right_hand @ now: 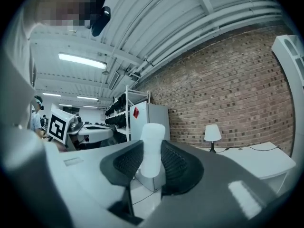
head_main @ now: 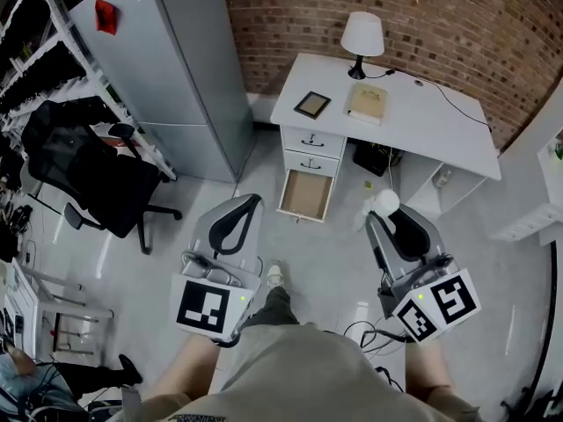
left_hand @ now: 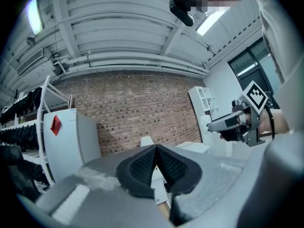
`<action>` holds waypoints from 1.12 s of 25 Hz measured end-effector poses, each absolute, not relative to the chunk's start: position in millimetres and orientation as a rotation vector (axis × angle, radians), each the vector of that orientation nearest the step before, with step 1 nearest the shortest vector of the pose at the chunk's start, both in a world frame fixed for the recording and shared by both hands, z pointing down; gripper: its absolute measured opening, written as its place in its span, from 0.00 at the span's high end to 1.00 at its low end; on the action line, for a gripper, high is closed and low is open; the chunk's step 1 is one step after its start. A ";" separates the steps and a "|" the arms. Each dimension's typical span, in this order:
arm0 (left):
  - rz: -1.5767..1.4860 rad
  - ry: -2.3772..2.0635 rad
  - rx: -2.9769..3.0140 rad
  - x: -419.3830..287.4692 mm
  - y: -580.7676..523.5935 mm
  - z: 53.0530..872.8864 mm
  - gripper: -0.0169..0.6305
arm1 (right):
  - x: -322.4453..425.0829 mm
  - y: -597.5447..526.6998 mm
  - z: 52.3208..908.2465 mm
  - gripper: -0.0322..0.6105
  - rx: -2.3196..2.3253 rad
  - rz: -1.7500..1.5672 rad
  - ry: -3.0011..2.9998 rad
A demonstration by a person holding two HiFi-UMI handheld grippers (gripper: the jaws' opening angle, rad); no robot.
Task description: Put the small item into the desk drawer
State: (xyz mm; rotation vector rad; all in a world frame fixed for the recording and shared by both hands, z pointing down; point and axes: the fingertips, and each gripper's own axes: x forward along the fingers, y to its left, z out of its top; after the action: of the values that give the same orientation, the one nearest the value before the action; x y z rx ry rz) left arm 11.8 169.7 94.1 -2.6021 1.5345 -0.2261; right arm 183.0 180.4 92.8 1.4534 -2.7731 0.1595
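Pinching the small white item (right_hand: 152, 148) upright between narrowly parted jaws, the right gripper (head_main: 384, 216) above the floor, well short of the desk (head_main: 422, 117). Lowest drawer (head_main: 306, 194) already pulled out, apparently bare inside. Best carried forward and to the left, lowered until squarely over the open box, then released low to avoid a bounce or a roll. Worth holding the squeeze steady on the way. Nothing in the left gripper (left_hand: 156, 161), pads pressed fully together, free for closing the drawer later.
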 end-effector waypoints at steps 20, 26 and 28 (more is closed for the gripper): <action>-0.351 1.354 -2.759 -85.0 -77.0 165.1 0.97 | 79.0 -61.5 164.0 0.76 1.526 0.348 -2.523; -0.393 1.361 -2.785 -92.4 -116.0 193.4 0.97 | 78.7 -102.4 206.4 0.76 1.527 0.467 -2.456; -0.411 1.371 -2.801 -94.2 -127.4 204.1 0.97 | 79.9 -116.4 224.7 0.76 1.534 0.522 -2.424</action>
State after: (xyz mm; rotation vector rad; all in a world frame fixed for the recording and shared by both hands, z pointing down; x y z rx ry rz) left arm -94.2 -127.4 204.1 -2.8012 1.3715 -0.4112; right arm 79.9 -116.4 224.7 1.5337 -2.4238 0.5224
